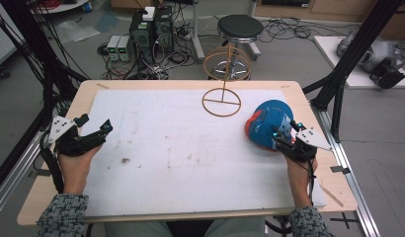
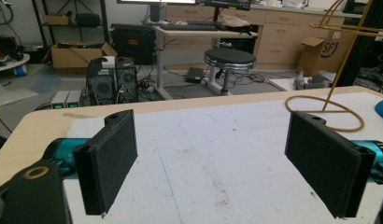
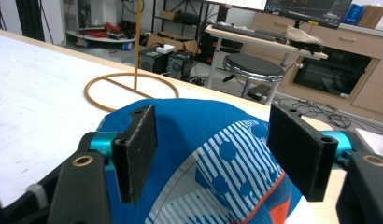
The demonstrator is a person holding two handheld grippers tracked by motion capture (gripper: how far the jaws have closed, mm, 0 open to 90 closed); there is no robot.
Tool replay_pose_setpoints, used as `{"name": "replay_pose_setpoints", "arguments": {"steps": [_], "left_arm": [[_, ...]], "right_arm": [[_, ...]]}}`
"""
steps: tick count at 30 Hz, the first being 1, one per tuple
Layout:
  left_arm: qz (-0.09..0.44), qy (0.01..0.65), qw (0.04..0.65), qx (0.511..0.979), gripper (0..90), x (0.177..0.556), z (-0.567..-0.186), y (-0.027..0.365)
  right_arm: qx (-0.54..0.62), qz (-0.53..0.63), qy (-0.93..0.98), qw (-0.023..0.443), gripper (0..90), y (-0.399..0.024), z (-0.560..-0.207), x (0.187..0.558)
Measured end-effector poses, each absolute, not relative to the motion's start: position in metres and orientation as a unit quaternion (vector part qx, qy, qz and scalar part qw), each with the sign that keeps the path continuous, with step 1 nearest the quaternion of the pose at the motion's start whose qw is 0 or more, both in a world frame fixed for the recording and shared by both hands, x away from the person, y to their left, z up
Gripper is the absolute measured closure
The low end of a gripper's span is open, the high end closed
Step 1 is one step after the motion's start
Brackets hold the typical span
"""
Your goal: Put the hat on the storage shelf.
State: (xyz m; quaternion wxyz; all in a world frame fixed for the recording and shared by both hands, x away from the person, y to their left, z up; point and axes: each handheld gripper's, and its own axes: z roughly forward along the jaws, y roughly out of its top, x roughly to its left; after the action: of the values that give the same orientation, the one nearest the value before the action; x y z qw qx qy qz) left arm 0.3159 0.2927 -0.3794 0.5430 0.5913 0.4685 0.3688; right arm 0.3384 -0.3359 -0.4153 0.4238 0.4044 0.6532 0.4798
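Left gripper (image 1: 94, 129) near table's (image 1: 190, 217) left edge, jaws wide, nothing between. Right gripper (image 1: 284, 132) near right edge, jaws part-open astride blue cap (image 1: 267, 121), pads not pressing. Farther, wire stand (image 1: 221, 102) by far edge.

Wooden table (image 1: 190, 84) under white sheet (image 1: 181, 148), cap (image 1: 267, 123), wire stand (image 1: 221, 102)

Left hand-held gripper (image 1: 94, 129) gapes wide; right hand-held gripper (image 1: 283, 133) stands partly open.
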Motion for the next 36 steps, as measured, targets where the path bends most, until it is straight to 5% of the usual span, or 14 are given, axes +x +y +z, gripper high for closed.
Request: {"name": "replay_pose_setpoints", "arguments": {"steps": [16,28,36], "left_arm": [[0.367,0.472,0.546,0.588,17.0,0.316,-0.38,0.296],[0.368,0.474,0.544,0.587,17.0,0.316,-0.38,0.298],[0.366,0.473,0.547,0.586,17.0,0.316,-0.38,0.298]], "right_arm": [[0.402,0.446,0.678,0.423,52.7,-0.327,-0.419,0.358],[0.408,0.426,0.685,0.429,85.9,-0.326,-0.418,0.361],[0.427,0.445,0.666,0.419,88.0,-0.329,-0.405,0.364]]}}
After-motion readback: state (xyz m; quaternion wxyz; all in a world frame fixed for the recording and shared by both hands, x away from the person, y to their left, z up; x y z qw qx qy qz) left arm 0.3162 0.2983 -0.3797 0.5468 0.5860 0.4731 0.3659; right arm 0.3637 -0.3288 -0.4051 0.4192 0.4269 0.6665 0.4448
